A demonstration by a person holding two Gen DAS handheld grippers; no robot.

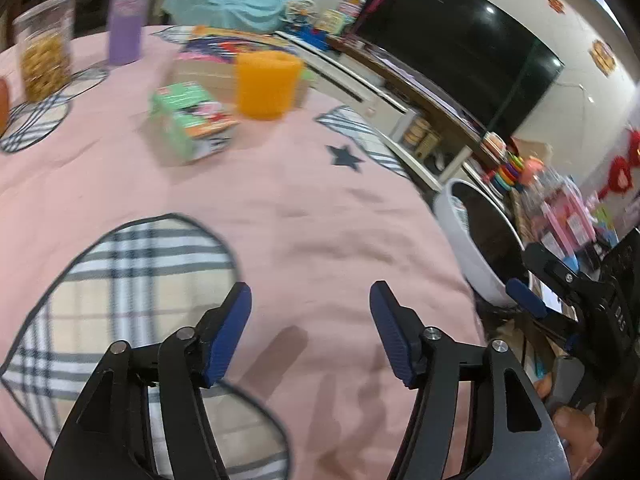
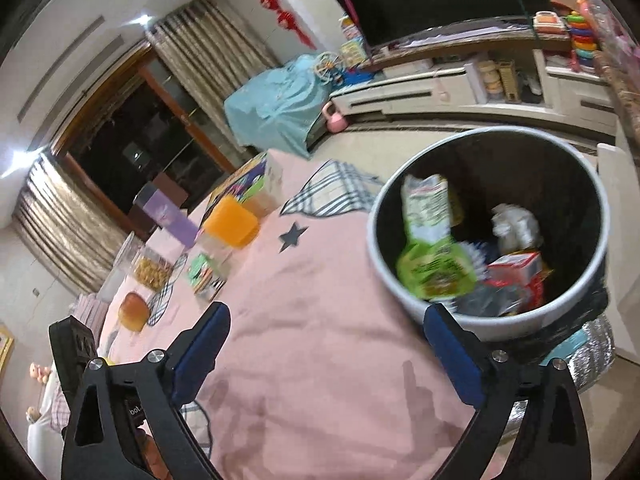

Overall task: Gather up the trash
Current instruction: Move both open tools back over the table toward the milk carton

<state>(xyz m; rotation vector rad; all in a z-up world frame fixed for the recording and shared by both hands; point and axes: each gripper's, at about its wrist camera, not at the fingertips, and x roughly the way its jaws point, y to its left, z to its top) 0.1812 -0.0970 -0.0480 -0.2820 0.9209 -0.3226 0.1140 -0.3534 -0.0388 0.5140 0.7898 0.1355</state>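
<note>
Pink cloth [image 1: 280, 200] with plaid heart patches is covering the table under both of your grippers. Your left gripper [image 1: 310, 312] is hanging over a bare stretch of that cloth, its blue-padded jaws standing apart with nothing between them. Your right gripper [image 2: 326, 338] is also spread wide and holding nothing, angled down at the table's edge with the white bin [image 2: 592, 280] just beyond its right finger.

The bin is sitting off the side of the table, below the cloth's edge. Inside it you are looking at a green snack wrapper [image 2: 430, 240], a crumpled white wad [image 2: 516, 226] and a red-and-white carton [image 2: 520, 272], all lying in the black liner. In the left wrist view the same bin [image 1: 476, 264] is showing at the right, past the table's rim, with your right gripper [image 1: 560, 280] beside it.

Farther up the table a small green carton [image 1: 188, 124] is standing on the cloth, well apart from both grippers. Just behind it are an orange cup [image 1: 266, 84] and a flat cardboard box [image 1: 200, 72]; a purple bottle [image 1: 128, 16] and a clear jar of yellow snacks [image 1: 44, 52] are standing toward the far left. A brown bun [image 2: 134, 312] is resting near the jar in the right wrist view.
</note>
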